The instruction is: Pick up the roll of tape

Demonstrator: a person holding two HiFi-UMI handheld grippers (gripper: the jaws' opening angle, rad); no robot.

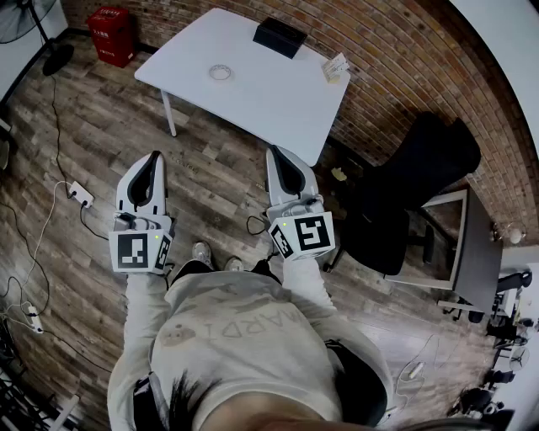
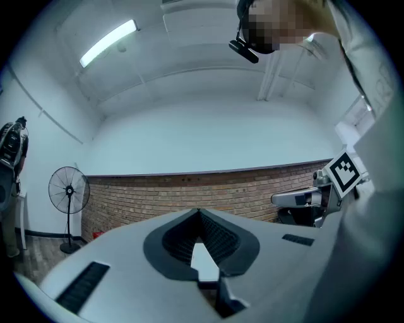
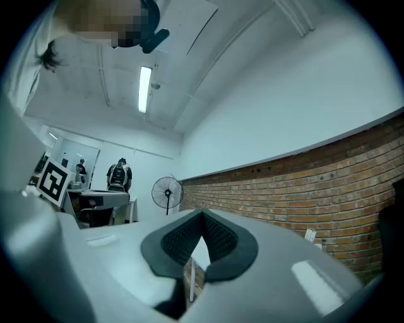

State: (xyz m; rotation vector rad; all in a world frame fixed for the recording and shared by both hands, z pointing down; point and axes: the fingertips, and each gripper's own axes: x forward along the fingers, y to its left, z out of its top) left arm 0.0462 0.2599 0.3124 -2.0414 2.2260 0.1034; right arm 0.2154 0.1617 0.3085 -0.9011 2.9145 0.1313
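Note:
The roll of tape (image 1: 221,72), a small pale ring, lies flat on the white table (image 1: 278,101) in the head view, well ahead of both grippers. My left gripper (image 1: 153,158) and right gripper (image 1: 275,153) are held side by side over the wooden floor, short of the table's near edge, both pointing roughly level toward it. Each is shut with nothing in it. The left gripper view shows its jaws (image 2: 199,213) meeting at the tip against a brick wall. In the right gripper view the jaws (image 3: 202,214) are likewise closed. Neither gripper view shows the tape.
A black box (image 1: 280,37) and a small card stand (image 1: 335,67) sit at the table's far side by the brick wall. A red crate (image 1: 111,35) and a fan (image 1: 34,25) stand at far left, a black chair (image 1: 421,185) at right. Cables and power strips (image 1: 80,194) lie on the floor.

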